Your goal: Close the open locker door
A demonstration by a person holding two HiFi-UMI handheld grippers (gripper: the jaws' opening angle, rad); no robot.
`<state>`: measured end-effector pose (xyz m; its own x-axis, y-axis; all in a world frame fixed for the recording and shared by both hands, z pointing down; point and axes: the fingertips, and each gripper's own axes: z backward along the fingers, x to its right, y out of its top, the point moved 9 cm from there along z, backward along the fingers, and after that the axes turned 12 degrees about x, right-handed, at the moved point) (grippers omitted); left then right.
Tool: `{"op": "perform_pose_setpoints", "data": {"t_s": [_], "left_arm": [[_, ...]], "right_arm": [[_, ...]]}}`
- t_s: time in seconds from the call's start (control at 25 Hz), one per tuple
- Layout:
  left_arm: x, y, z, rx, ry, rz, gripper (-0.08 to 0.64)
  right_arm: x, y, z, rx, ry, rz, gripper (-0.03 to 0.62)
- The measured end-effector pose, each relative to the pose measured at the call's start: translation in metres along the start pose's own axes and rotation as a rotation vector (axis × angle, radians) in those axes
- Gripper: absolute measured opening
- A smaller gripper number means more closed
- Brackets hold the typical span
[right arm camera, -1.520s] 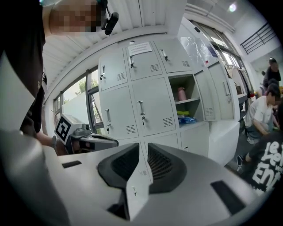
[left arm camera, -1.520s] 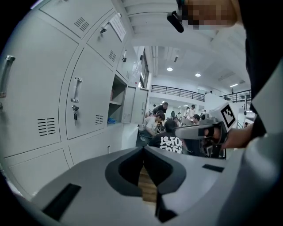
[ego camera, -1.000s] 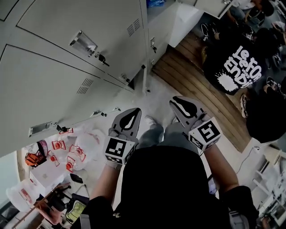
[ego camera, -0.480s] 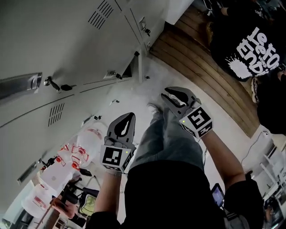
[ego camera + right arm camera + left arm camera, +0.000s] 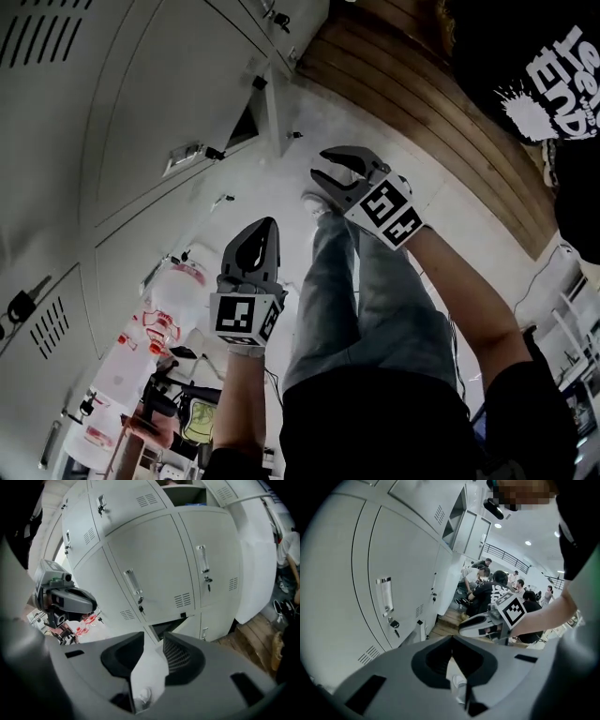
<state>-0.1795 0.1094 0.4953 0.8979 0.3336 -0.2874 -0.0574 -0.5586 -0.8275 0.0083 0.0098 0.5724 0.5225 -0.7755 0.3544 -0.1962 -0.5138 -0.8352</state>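
A bottom-row locker door (image 5: 277,112) stands ajar, and a dark opening (image 5: 246,127) shows beside it. The right gripper view looks straight at that opening (image 5: 168,626), low in the grey locker wall. My right gripper (image 5: 325,174) (image 5: 153,637) hangs short of it above the pale floor. Its jaws have just been opening, and nothing is between them. My left gripper (image 5: 265,227) (image 5: 451,638) is lower and to the left, its tips together and empty. From the left gripper view the ajar door (image 5: 423,631) is ahead on the left.
Closed lockers (image 5: 150,103) fill the left. A higher locker (image 5: 185,494) also stands open. Plastic bags with red items (image 5: 159,323) lie on the floor at lower left. A wooden platform (image 5: 422,103) with a seated person in a black shirt (image 5: 553,66) is on the right.
Both grippers have dropped lower toward the bottom lockers. The right gripper's jaws, shut before, now stand apart. The left gripper's jaws stay together.
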Motion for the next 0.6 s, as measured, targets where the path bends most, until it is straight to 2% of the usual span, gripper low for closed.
{"op": "perform_pose_setpoints", "data": {"t_s": [0.32, 0.6], "left_arm": [[-0.030, -0.067, -0.031, -0.050, 0.061, 0.014, 0.023], [-0.055, -0.110, -0.049, -0.050, 0.119, 0.028, 0.023]], "right_arm": [[0.017, -0.079, -0.060, -0.109, 0.066, 0.044, 0.135], [0.027, -0.122, -0.108, -0.148, 0.093, 0.105, 0.149]]}}
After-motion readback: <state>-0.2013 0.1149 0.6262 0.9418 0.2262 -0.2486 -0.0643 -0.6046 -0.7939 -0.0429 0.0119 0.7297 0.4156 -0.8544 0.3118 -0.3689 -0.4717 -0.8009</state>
